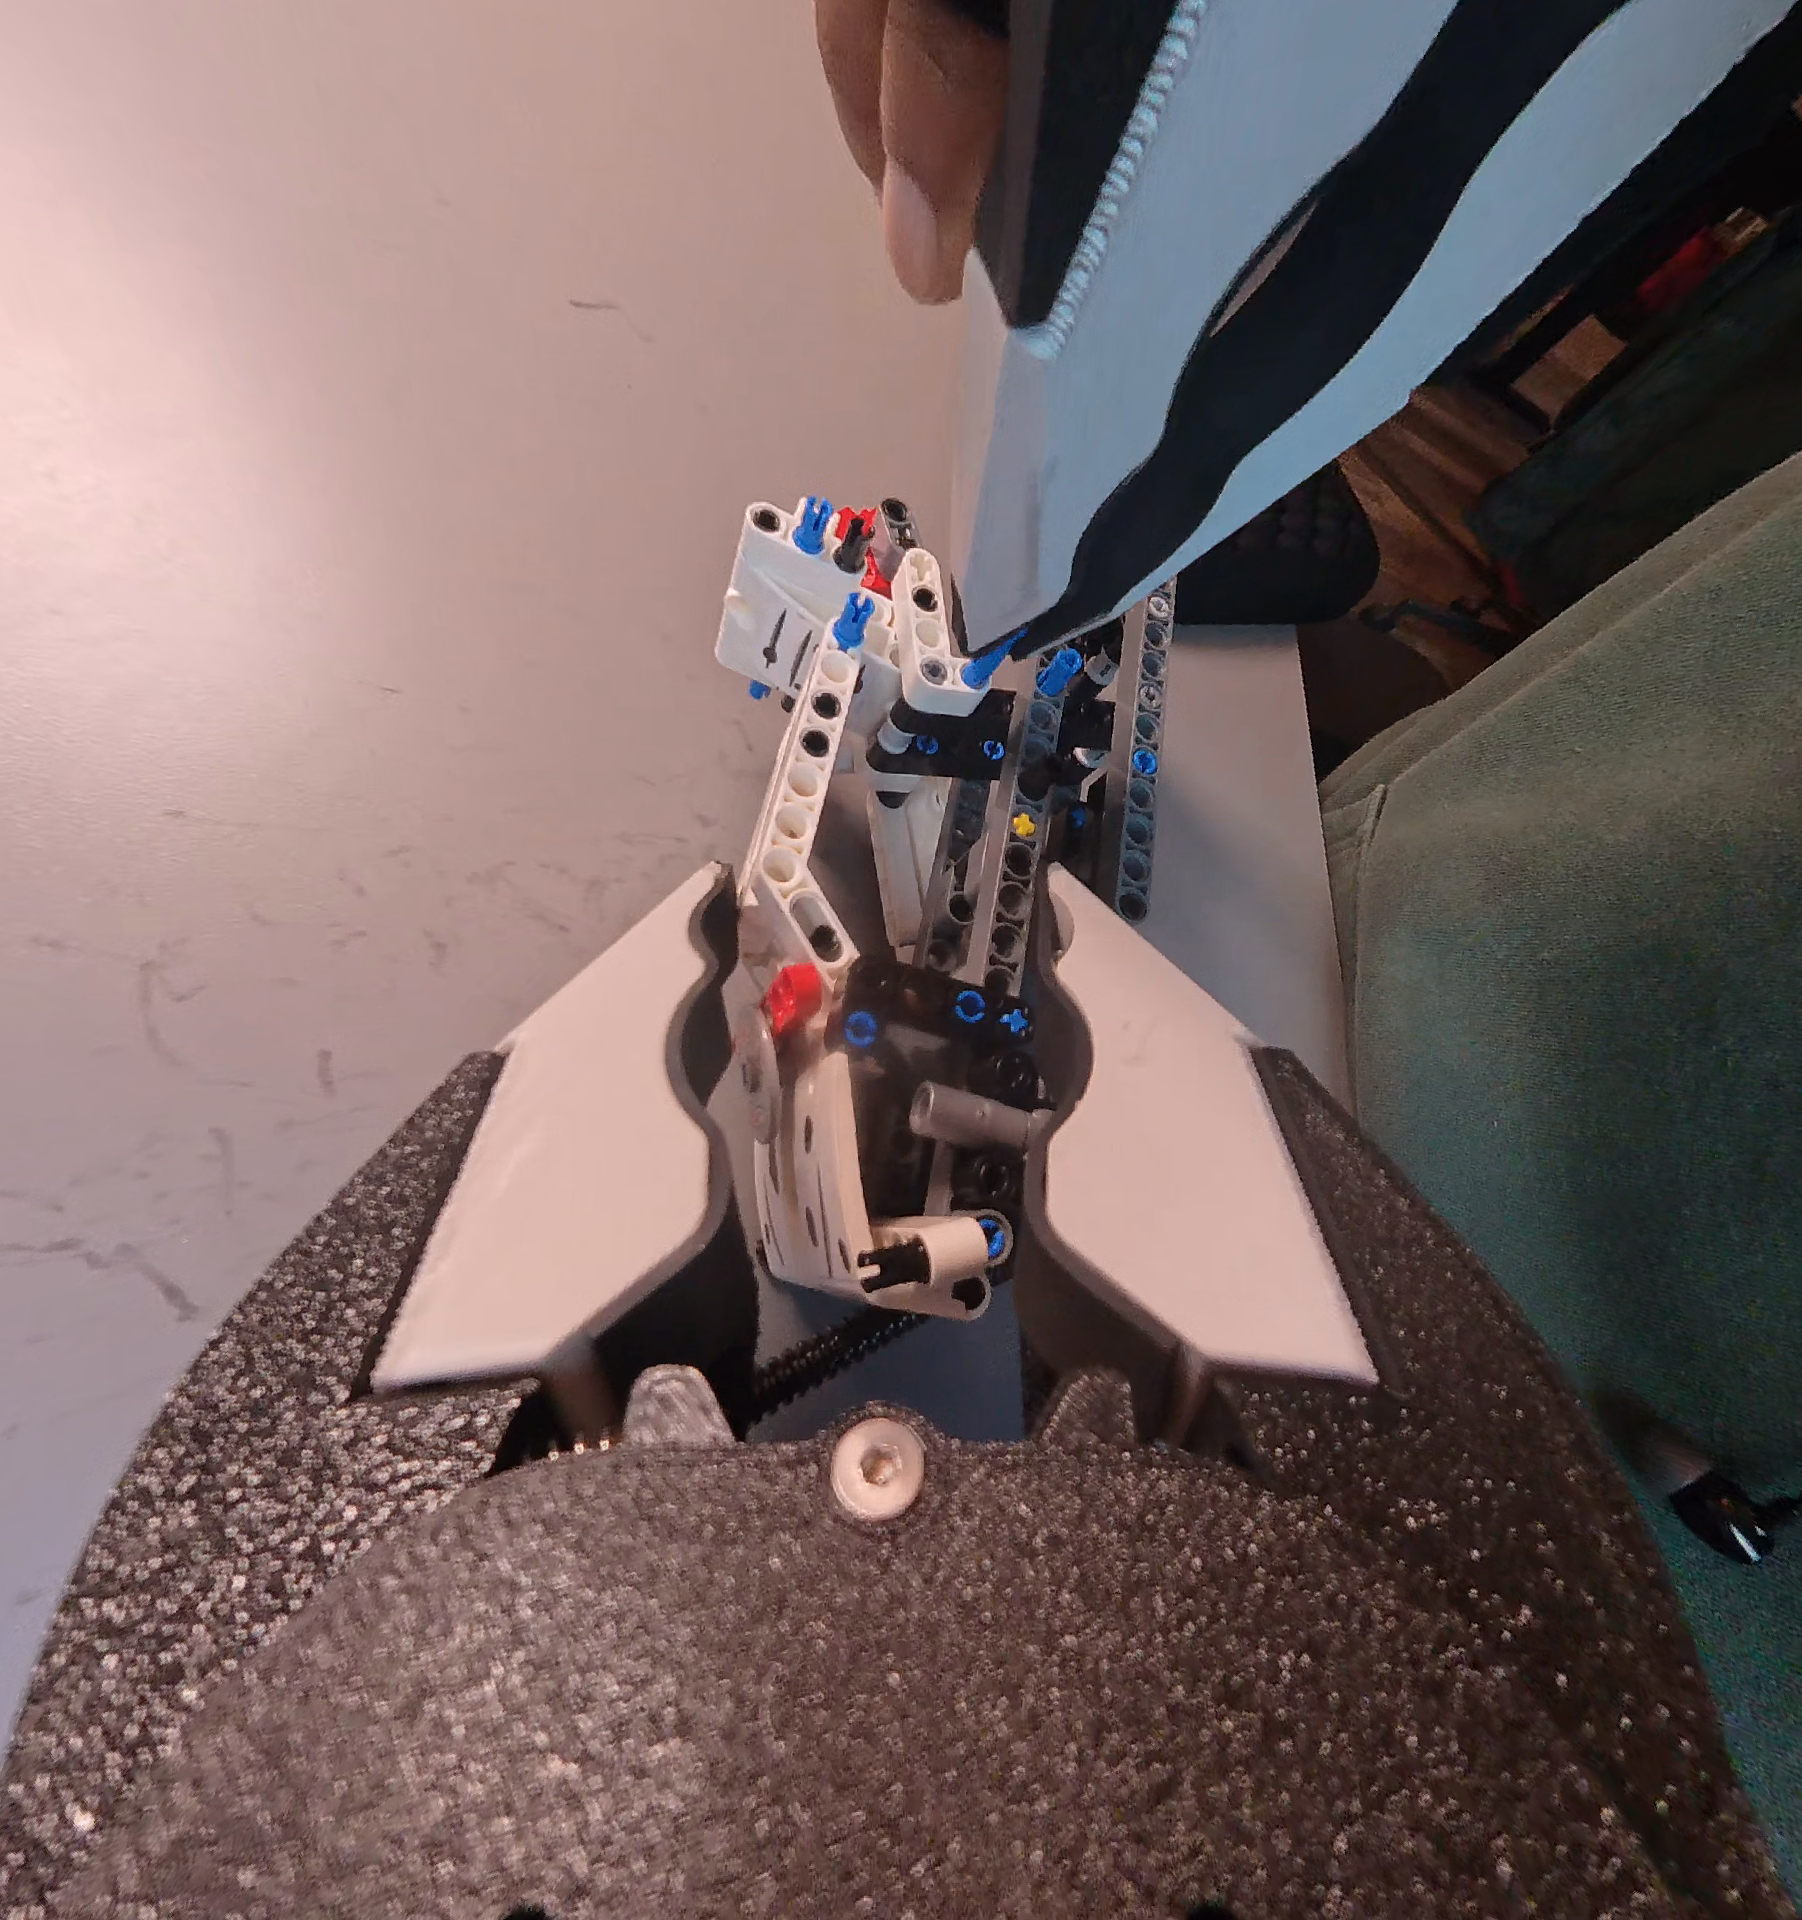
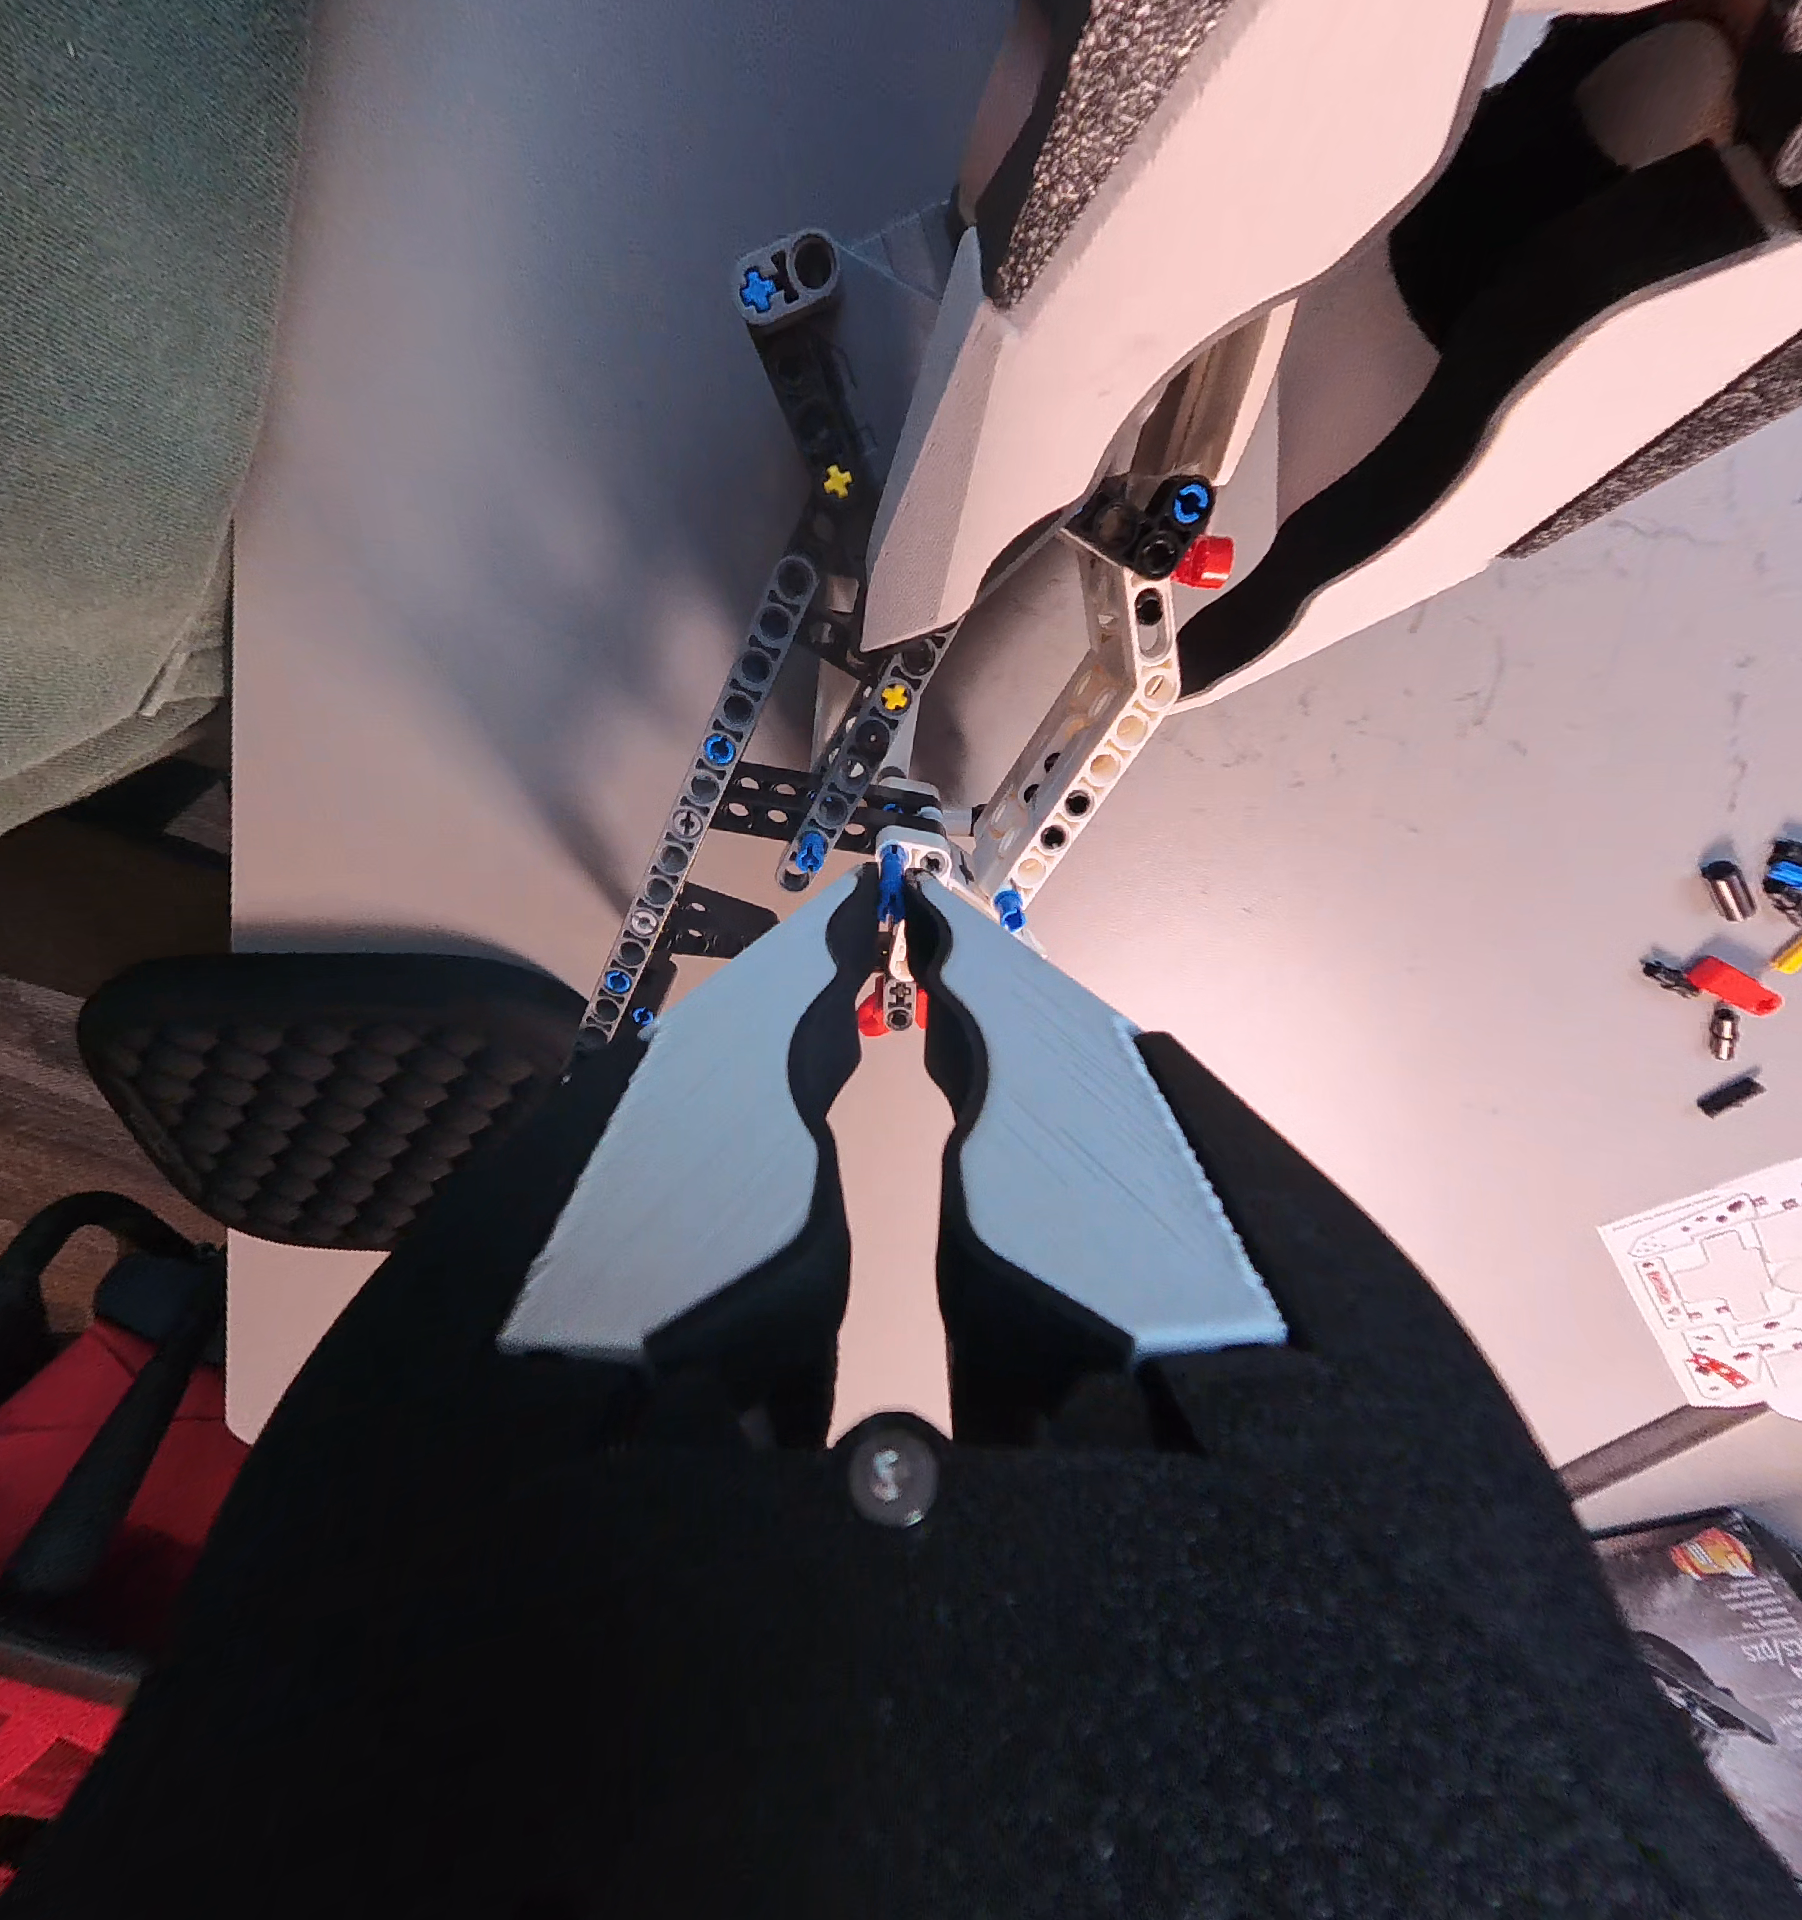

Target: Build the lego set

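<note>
My left gripper [image 1: 886,904] is shut on a partly built Lego Technic model [image 1: 912,1101] of white, black and grey beams, holding it above the white table [image 1: 305,623]. The model's white panel [image 1: 783,603] sticks out beyond the fingertips. My right gripper [image 2: 894,891] is shut on a blue pin [image 2: 889,883] at the end of a white beam. From the left wrist view its tip [image 1: 996,649] reaches in from the upper right onto that pin [image 1: 980,670]. In the right wrist view, the left gripper's fingers [image 2: 1032,416] hold the model [image 2: 1084,769] from above.
Loose Lego parts [image 2: 1749,935] lie on the table at the right, with a printed sheet [image 2: 1759,1288] and a dark box [image 2: 1770,1683] nearer. Green upholstery [image 1: 1603,935] lies past the table edge [image 1: 1312,831]. A black mesh object [image 2: 325,1101] and a red bag [image 2: 45,1455] are below. Spacing between my two grippers at the tips: around 5 centimetres.
</note>
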`<control>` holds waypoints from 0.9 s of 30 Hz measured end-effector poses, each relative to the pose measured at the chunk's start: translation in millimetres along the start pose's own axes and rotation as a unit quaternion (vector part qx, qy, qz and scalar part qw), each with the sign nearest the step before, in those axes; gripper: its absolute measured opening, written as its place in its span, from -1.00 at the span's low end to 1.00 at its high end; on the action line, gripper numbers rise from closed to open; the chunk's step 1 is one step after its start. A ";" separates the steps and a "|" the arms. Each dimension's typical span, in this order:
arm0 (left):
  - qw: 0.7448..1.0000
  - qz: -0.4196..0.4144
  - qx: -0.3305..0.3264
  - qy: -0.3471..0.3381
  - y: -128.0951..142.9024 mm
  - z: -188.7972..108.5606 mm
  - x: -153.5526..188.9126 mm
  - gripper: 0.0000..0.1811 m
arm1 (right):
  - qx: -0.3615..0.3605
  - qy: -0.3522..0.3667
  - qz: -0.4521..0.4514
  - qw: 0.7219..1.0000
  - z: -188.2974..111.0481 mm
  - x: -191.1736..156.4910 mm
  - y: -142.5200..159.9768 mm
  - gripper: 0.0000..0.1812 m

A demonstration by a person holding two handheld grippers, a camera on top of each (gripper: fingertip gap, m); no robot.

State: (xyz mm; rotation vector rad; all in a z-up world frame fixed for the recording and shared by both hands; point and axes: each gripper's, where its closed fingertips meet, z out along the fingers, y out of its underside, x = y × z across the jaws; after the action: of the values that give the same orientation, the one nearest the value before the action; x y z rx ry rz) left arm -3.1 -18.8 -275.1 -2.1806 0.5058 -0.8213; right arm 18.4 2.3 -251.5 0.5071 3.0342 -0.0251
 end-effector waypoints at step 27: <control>1.000 -0.023 0.004 0.002 2.4 -1.8 -2.1 -0.40 | 0.076 -0.036 0.123 0.989 10.7 4.9 -1.4 -0.95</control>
State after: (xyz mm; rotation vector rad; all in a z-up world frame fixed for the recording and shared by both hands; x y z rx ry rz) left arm -6.1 -20.1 -276.9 -2.1907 0.4553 -0.8499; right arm 14.0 2.3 -262.5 0.8686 2.8897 -0.2577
